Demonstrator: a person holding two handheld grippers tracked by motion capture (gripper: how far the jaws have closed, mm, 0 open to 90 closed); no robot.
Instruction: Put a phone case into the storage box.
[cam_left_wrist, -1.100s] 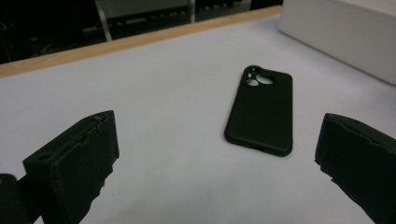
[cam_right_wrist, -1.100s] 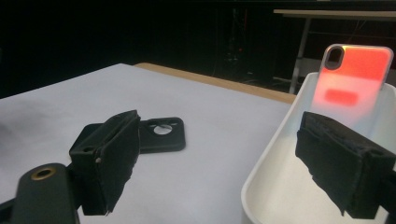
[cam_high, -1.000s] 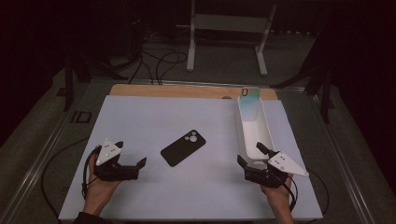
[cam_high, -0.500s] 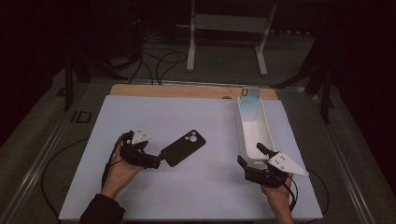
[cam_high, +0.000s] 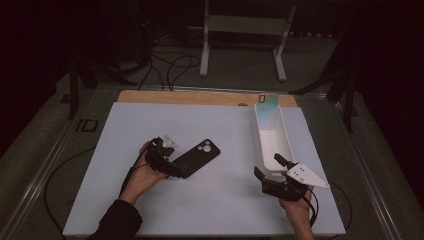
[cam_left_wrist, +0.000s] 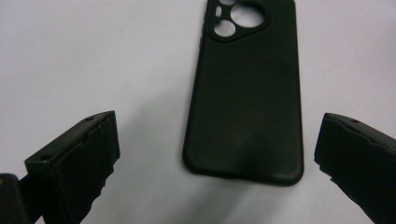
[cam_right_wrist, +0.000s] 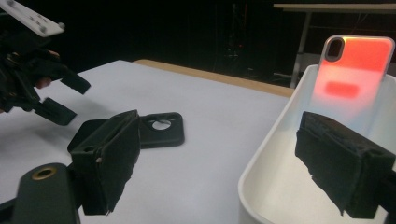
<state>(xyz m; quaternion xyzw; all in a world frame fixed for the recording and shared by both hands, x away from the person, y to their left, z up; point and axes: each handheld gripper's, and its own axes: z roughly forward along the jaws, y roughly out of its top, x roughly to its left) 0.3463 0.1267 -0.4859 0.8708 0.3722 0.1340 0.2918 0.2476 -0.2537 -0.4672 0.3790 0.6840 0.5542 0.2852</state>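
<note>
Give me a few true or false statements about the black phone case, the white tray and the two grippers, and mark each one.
1. The flat black phone case lies between the left gripper's open jaws. True.
2. The right gripper is shut on the case. False: it is open, at the long white tray's near end.
3. The tray holds a translucent phone case leaning on its far wall. True.
4. The black case lies inside the tray. False: it lies on the white tabletop.

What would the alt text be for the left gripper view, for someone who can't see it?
A black phone case lies flat on a white table, camera cut-outs at the far end, its near end between the open left gripper. The two black jaws rise from the bottom corners, one on each side of the case, neither touching it.
</note>
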